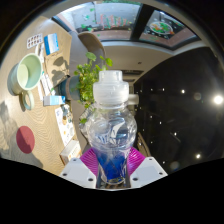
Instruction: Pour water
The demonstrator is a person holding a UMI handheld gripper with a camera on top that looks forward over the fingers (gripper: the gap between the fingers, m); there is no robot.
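A clear plastic water bottle (110,125) with a white cap and a blue label near its base stands upright between my fingers. My gripper (111,163) is shut on the bottle, with the magenta pads (90,160) pressing on both sides of its lower part. The bottle appears lifted, filling the view just ahead of the fingers. Any cup or vessel is hidden from view.
A green leafy plant (90,75) stands behind the bottle. On the wall to the left hang round plates (28,72) and a red disc (25,139). A dark surface (185,115) with light spots lies to the right. Windows (125,20) show above.
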